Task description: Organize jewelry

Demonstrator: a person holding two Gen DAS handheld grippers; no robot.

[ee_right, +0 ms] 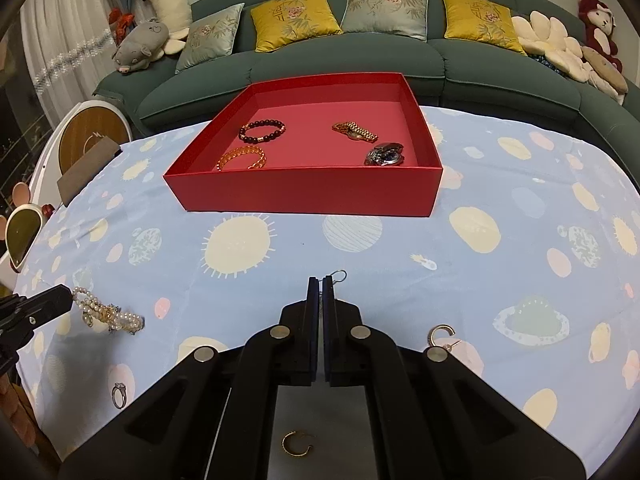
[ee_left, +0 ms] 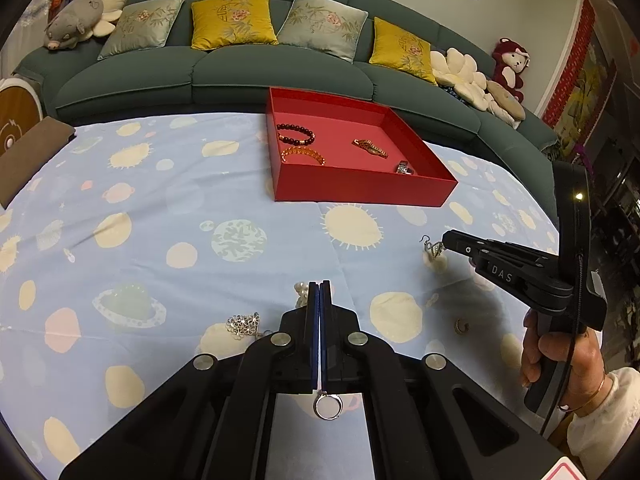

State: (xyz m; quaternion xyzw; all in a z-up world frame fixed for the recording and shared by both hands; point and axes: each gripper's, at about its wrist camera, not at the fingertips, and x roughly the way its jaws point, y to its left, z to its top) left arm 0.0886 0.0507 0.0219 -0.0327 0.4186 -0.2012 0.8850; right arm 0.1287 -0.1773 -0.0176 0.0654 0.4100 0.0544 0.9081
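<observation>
My left gripper [ee_left: 320, 283] is shut on a pearl bracelet [ee_right: 108, 314], which trails from its tip across the blue patterned cloth. A few of its pearls show beside the fingers in the left wrist view. My right gripper [ee_right: 321, 279] is shut on a drop earring [ee_left: 434, 252], whose hook pokes out past the fingertips and whose pearl dangles just above the cloth. The red box [ee_right: 304, 192] stands behind both grippers. It holds a dark bead bracelet [ee_right: 262, 130], an amber bracelet [ee_right: 242, 158], a gold watch [ee_right: 354, 131] and a silver watch [ee_right: 384, 154].
Loose pieces lie on the cloth: a silver ring [ee_left: 328, 406], a silver flower piece [ee_left: 244, 324], a hoop earring [ee_right: 440, 334] and a gold ear cuff [ee_right: 296, 444]. A green sofa with cushions runs behind the table. A hand with a bangle [ee_left: 560, 360] holds the right gripper.
</observation>
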